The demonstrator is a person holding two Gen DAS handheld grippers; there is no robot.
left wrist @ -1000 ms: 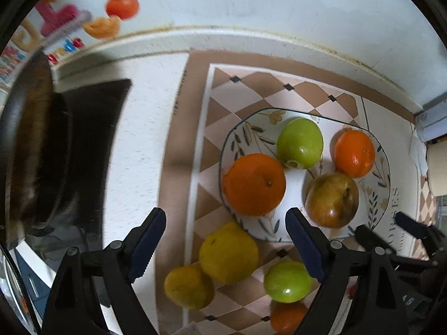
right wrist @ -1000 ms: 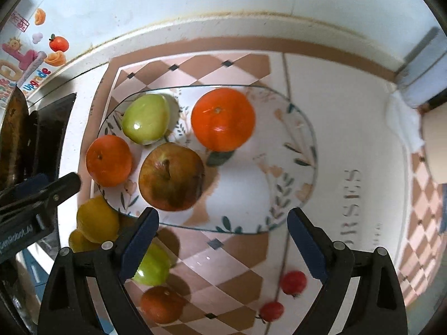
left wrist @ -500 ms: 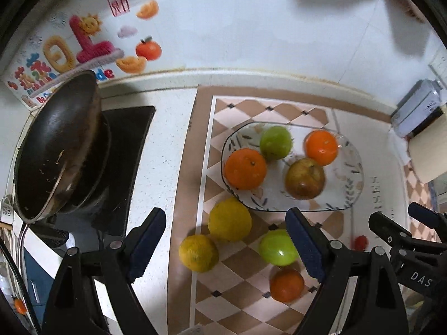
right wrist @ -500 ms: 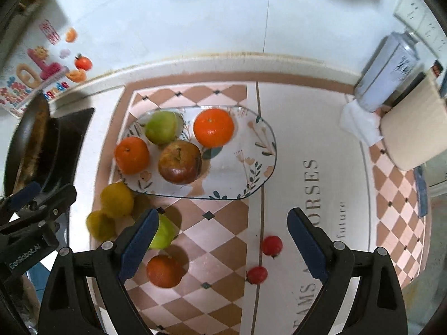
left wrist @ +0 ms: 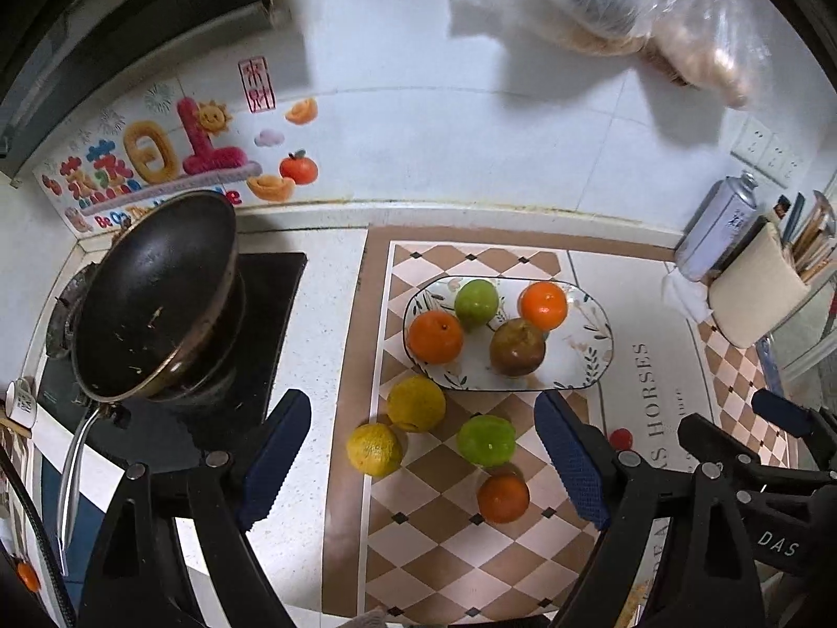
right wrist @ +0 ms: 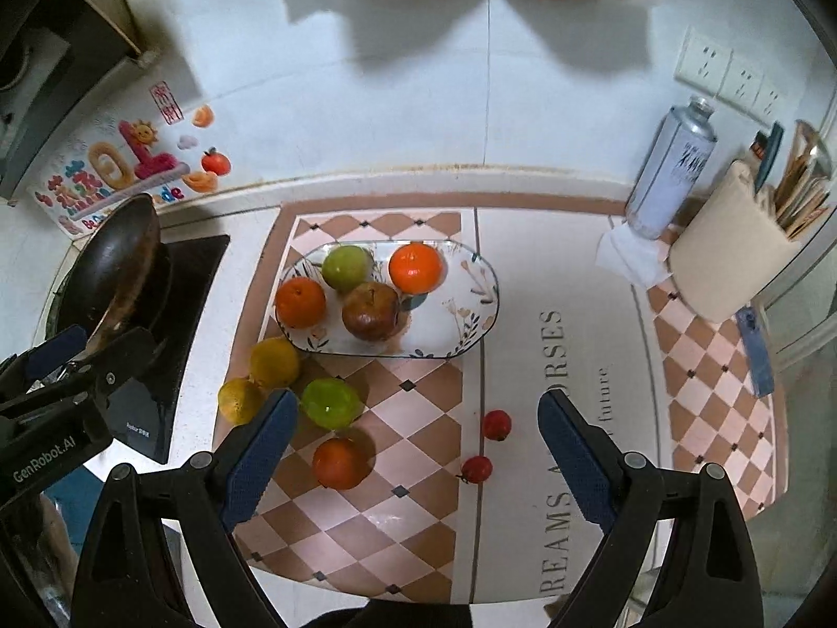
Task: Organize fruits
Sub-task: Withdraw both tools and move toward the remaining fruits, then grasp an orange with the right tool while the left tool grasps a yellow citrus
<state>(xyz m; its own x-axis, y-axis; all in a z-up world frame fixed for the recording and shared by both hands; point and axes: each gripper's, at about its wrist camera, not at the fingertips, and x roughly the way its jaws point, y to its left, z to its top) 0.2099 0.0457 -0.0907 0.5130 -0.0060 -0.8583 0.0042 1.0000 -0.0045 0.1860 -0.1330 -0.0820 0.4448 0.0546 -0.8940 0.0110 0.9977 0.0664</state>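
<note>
An oval leaf-patterned plate [left wrist: 588, 361] [right wrist: 471, 324] on the checked mat holds two oranges [left wrist: 435, 336] [left wrist: 543, 305], a green apple [left wrist: 476, 303] and a brownish apple [left wrist: 517, 346]. In front of it on the mat lie two yellow citrus fruits [left wrist: 416, 403] [left wrist: 374, 448], a green apple [left wrist: 486, 440] [right wrist: 330, 403], an orange [left wrist: 502, 497] [right wrist: 340, 463] and two small red fruits [right wrist: 496, 424] [right wrist: 476, 468]. My left gripper [left wrist: 423, 463] and right gripper [right wrist: 418, 463] are both open, empty and high above the loose fruit.
A black wok [left wrist: 157, 293] sits on the stove at the left. A spray can [right wrist: 672, 172], a paper towel [right wrist: 633, 254] and a utensil holder [right wrist: 732, 256] stand at the back right. Plastic bags [left wrist: 628, 0] hang on the tiled wall.
Both grippers have pulled up and back from the plate, so the fruits look smaller and more of the counter and wall shows. No fruit has moved.
</note>
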